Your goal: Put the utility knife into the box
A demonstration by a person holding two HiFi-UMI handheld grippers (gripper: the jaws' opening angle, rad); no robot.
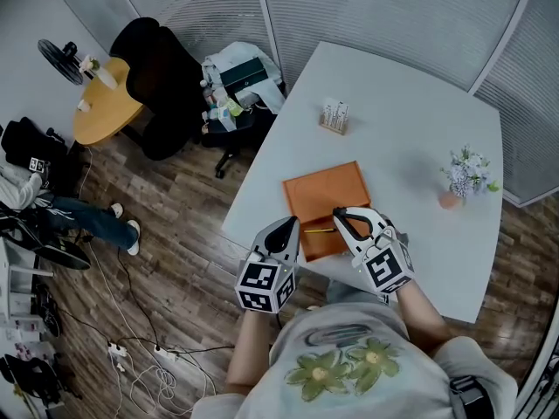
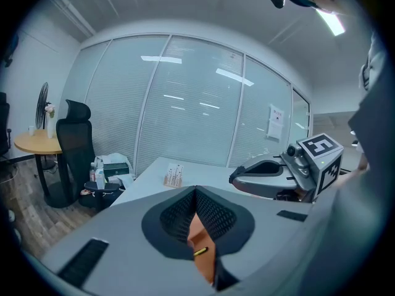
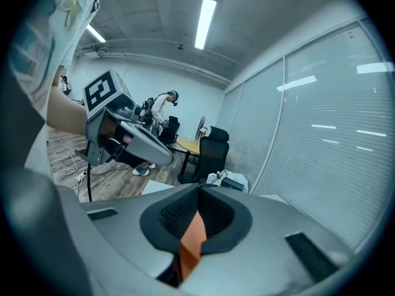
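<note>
Seemingly the utility knife [image 1: 320,230] is already lying in the orange box [image 1: 327,190] by its near edge, though only a yellow sliver is showing, while left gripper [image 1: 291,224] and right gripper [image 1: 339,213] are hovering there, jaws closed on nothing, so little is remaining.

The person wears a pale grey T-shirt [image 1: 345,356] with short sleeves and a print of green-yellow flowers on the front. The left gripper [image 1: 286,224] and the right gripper [image 1: 339,214] have smooth grey shells, black ribbed fingers [image 2: 179,217], and each one a white cube [image 1: 265,286] with black square markers.
</note>
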